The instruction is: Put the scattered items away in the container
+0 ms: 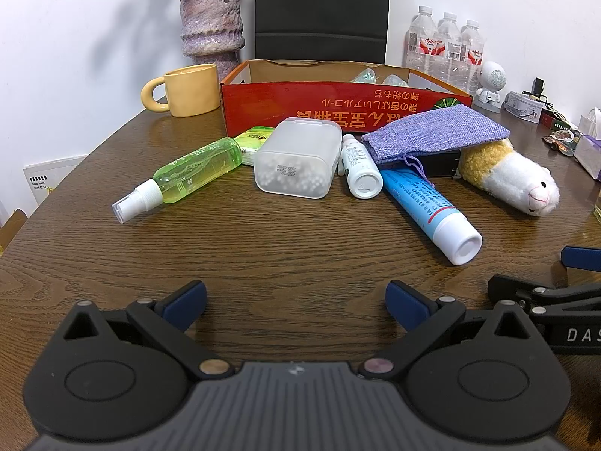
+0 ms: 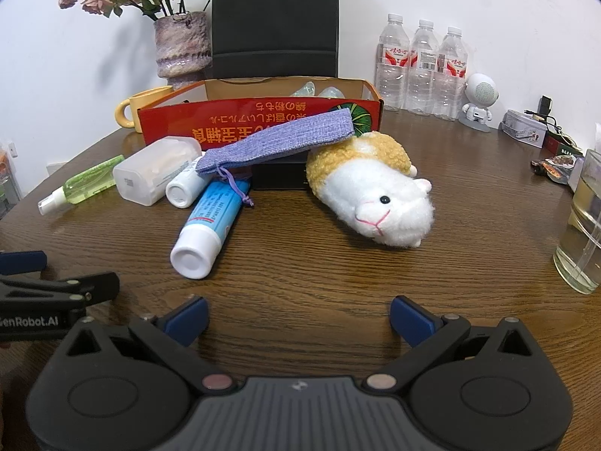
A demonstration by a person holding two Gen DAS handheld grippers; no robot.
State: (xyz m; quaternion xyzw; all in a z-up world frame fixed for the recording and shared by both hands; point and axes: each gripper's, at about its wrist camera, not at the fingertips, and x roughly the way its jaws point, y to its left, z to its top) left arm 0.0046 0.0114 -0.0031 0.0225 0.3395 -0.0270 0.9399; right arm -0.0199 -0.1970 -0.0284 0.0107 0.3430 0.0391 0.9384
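Note:
A red cardboard box (image 1: 338, 111) (image 2: 240, 120) stands at the back of the wooden table. In front of it lie a green spray bottle (image 1: 188, 171) (image 2: 88, 180), a frosted plastic case (image 1: 296, 158) (image 2: 154, 174), a small white bottle (image 1: 358, 167) (image 2: 184, 188), a blue tube (image 1: 428, 212) (image 2: 210, 221), a purple cloth pouch (image 1: 435, 133) (image 2: 274, 144) over a black box (image 2: 280, 176), and a plush hamster (image 1: 511, 174) (image 2: 375, 195). My left gripper (image 1: 296, 302) is open and empty, near the table's front. My right gripper (image 2: 299, 317) is open too, short of the plush.
A yellow mug (image 1: 188, 90) and a purple vase (image 1: 212, 22) stand back left. Behind the box is a black chair (image 1: 321, 11). Three water bottles (image 2: 420, 67), a white robot figure (image 2: 479, 101) and a glass (image 2: 584, 225) are to the right.

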